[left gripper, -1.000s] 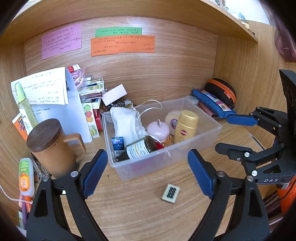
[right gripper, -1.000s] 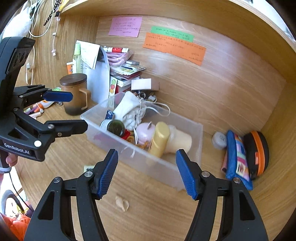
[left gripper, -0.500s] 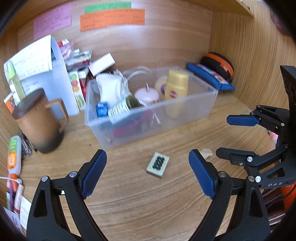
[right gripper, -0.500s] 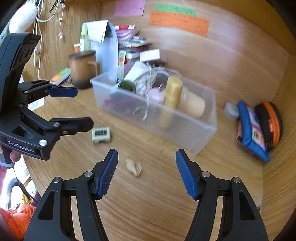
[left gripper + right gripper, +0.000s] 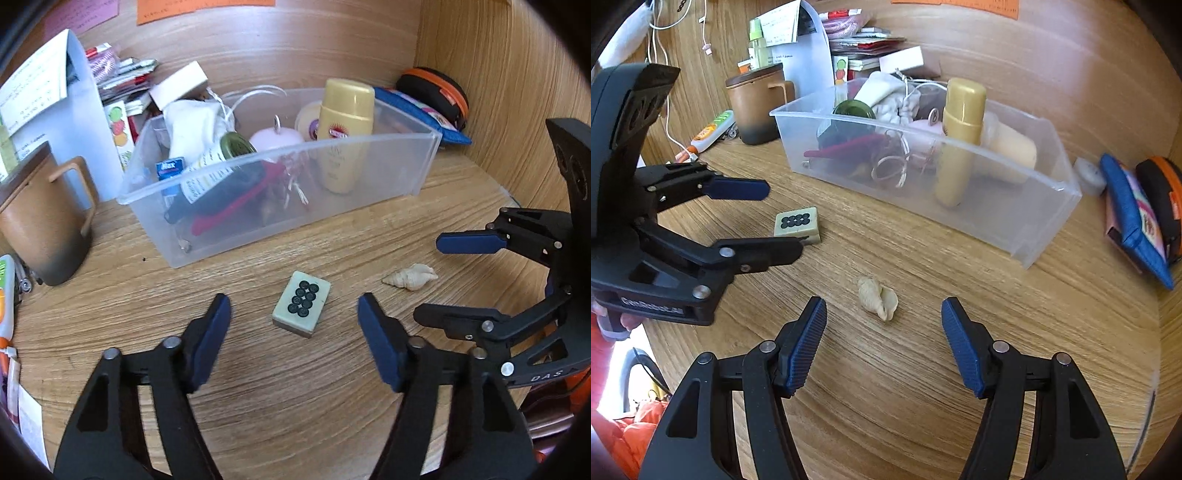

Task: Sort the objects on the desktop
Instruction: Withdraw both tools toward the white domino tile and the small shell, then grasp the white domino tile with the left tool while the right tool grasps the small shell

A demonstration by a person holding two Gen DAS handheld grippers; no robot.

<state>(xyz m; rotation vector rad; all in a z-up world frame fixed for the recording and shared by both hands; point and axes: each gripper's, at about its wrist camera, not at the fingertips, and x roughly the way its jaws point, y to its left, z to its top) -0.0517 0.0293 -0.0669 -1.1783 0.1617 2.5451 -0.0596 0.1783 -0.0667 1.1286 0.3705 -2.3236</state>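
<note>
Left wrist view: pale green mahjong tile (image 5: 301, 309) lies flat on the wooden table (image 5: 258, 387), dead ahead between the wide-spread fingers of the left gripper (image 5: 294, 343).

The tile's long axis runs obliquely toward the clear plastic bin (image 5: 332, 199). The right gripper (image 5: 884, 347), equally wide and empty, faces the cream spiral seashell (image 5: 878, 298); each gripper is nearer its own piece.

Cream mahjong tile (image 5: 301, 304) with black dots, beige seashell (image 5: 878, 298), gold bottle (image 5: 344, 123)
</note>
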